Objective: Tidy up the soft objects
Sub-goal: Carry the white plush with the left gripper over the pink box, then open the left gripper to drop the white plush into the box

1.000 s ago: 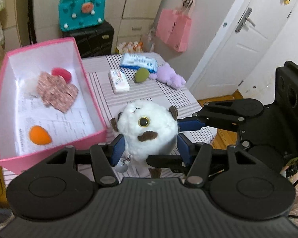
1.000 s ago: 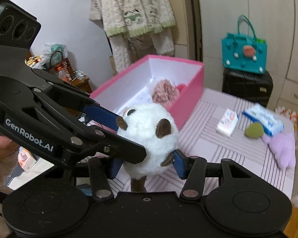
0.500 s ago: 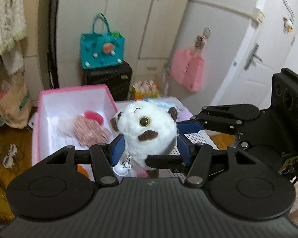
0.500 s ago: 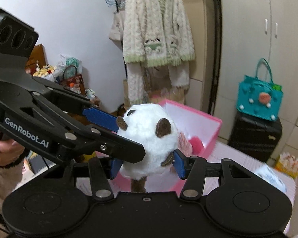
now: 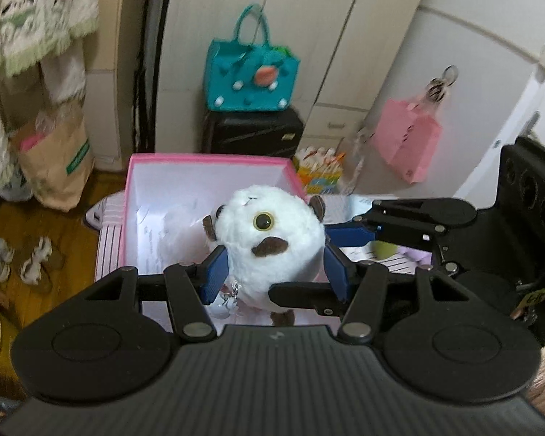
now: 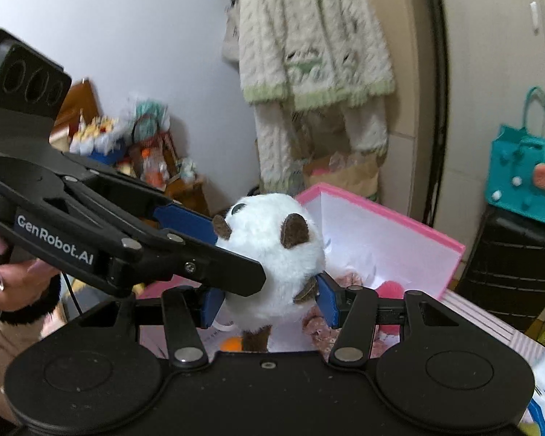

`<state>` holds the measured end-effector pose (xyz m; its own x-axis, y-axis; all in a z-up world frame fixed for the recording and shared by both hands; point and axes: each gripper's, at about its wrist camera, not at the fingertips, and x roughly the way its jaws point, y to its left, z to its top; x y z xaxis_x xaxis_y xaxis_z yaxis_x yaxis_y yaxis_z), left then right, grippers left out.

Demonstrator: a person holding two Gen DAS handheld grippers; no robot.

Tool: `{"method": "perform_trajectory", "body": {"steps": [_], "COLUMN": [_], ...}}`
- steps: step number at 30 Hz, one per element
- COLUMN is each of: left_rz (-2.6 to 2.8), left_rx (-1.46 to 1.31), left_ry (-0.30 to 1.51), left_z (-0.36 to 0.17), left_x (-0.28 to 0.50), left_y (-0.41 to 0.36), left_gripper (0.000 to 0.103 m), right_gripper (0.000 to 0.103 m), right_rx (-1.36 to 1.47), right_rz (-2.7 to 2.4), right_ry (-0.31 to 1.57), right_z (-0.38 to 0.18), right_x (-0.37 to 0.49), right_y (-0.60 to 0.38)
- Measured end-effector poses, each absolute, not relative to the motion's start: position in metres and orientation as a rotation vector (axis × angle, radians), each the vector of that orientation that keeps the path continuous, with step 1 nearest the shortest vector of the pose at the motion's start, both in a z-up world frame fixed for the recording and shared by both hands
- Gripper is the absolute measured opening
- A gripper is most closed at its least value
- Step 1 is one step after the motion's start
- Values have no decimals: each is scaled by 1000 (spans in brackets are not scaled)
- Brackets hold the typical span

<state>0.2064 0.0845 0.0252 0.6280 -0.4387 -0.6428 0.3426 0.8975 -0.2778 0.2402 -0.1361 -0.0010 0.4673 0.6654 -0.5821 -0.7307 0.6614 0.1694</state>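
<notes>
A round white plush toy (image 5: 269, 243) with brown ears and a yellow eye is held in the air over the pink box (image 5: 207, 161). My left gripper (image 5: 274, 272) is shut on its sides. My right gripper (image 6: 269, 301) is also shut on the same plush toy (image 6: 272, 254), crossing the left one. The pink box (image 6: 392, 214) is open, with white walls. Inside it lie a speckled pink cloth (image 6: 345, 279), a red soft piece (image 6: 388, 289) and an orange ball (image 6: 232, 344).
The box stands on a striped tablecloth (image 5: 107, 250). A green object (image 5: 385, 249) and a purple plush (image 5: 414, 254) lie on the table behind the right gripper. A teal bag (image 5: 252, 72) sits on a black case (image 5: 252, 132). Coats hang on the wall (image 6: 309, 54).
Both grippers have carried the plush toy left, from beside the box to above its inside. The view has tilted up toward the wardrobe and wall.
</notes>
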Motion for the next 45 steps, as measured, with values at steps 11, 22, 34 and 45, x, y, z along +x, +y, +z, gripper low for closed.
{"method": "perform_trajectory", "body": {"steps": [11,22,34,45], "left_rz": [-438,-404,-394,-393], "left_rx": [-105,-31,34,98], "left_ry": [887,863,814,814], "left_z": [-23,-36,-16,21], "left_x": [240,242,216,180], "left_y": [99,97,92,77], "left_gripper": [55,58,59,65], "right_gripper": [58,59,59,59], "right_rx": [-288,-368,-245,-197], "right_rz": [898,865,798,786], "right_ry": [730,742,762,732], "right_z": [-33,-41,-23,21], "right_x": [262,267,238,192], "right_y": [-107,-100,-137,-167]}}
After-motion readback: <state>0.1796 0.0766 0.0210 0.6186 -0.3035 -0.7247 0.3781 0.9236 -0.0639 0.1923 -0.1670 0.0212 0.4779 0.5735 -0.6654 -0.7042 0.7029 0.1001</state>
